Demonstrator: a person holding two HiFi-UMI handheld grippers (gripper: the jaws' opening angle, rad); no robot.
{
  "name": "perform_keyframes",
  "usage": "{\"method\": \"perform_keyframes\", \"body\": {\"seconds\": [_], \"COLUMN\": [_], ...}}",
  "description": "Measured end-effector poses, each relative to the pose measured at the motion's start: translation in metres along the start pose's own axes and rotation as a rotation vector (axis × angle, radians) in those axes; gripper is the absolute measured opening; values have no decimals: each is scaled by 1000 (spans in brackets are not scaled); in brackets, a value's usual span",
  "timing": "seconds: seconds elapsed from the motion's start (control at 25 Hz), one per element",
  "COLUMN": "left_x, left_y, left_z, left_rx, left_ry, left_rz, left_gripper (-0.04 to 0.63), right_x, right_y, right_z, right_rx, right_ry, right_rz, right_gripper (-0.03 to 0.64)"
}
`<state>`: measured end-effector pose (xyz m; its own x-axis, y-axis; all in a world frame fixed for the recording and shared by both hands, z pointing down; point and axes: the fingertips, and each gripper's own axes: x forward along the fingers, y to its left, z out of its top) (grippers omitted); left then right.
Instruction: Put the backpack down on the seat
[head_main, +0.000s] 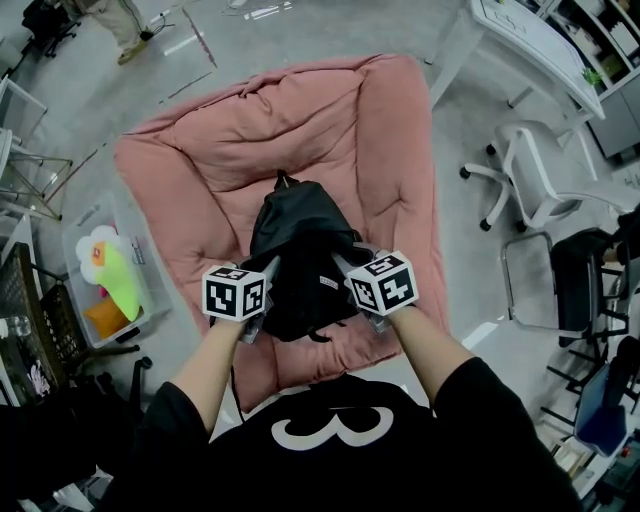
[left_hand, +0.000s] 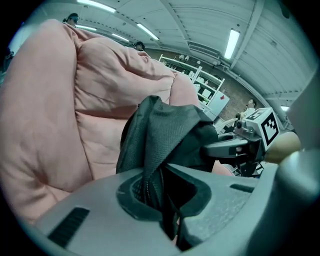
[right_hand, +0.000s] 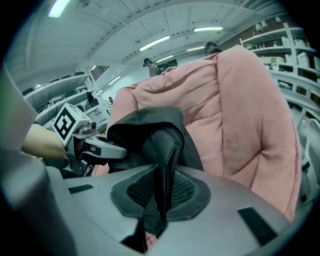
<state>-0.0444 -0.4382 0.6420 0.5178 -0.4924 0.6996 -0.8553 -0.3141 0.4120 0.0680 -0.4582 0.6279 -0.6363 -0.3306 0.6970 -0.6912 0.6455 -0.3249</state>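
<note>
A black backpack (head_main: 298, 250) hangs over the seat of a big pink cushioned chair (head_main: 210, 140), held from its near side by both grippers. My left gripper (head_main: 262, 285) is shut on a fold of the backpack (left_hand: 160, 145) fabric with a zipper, at its left edge. My right gripper (head_main: 345, 272) is shut on a padded mesh strap of the backpack (right_hand: 162, 145) at its right edge. The chair's pink back (left_hand: 95, 75) rises behind the bag; its padded side (right_hand: 240, 110) fills the right gripper view. Whether the bag's bottom touches the cushion is hidden.
A clear bin (head_main: 105, 275) with colourful toys stands left of the chair. A white office chair (head_main: 535, 170) and a white desk (head_main: 530, 40) are at the right. Dark chair frames (head_main: 585, 290) crowd the right edge. A person's legs (head_main: 120, 25) show at top left.
</note>
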Motion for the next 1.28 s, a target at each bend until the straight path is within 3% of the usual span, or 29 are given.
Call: {"method": "perform_keyframes", "body": {"seconds": [0.16,0.32,0.4,0.48,0.64,0.84,1.08,1.16,1.28], "left_x": [6,3,-1,-10,-36,-71,-124,-149,-193], "left_y": [7,7,7,10,18,10,-32,-50,-75], "left_z": [3,0,0,0,-2,-7,-8,-3,2], "left_rx": [11,-18,-22,-30,-59,-41,15,23,50], "left_ry": [21,23,13,-6,-57,-93,-135,-189,-276], "left_rz": [-12,-30,-28,-3,50,17,-63,-100,-138], "left_gripper": [26,166,223,260,298,307,301,272,121], "right_x": [10,8,4,-4,-25,-54,-100,-116,-144], "right_y": [-7,-7,-7,-8,-7,12,85,118,164], "right_z": [3,4,7,7,3,6,25,29,31], "right_rx": [14,60,77,88,102,102,36,2,-39], "right_ry": [16,-3,-30,-54,-73,-117,-212,-238,-286], "right_rz": [-8,1,-14,-42,-84,-134,-33,17,71], "right_gripper": [39,120,193,247,264,262,261,259,206]}}
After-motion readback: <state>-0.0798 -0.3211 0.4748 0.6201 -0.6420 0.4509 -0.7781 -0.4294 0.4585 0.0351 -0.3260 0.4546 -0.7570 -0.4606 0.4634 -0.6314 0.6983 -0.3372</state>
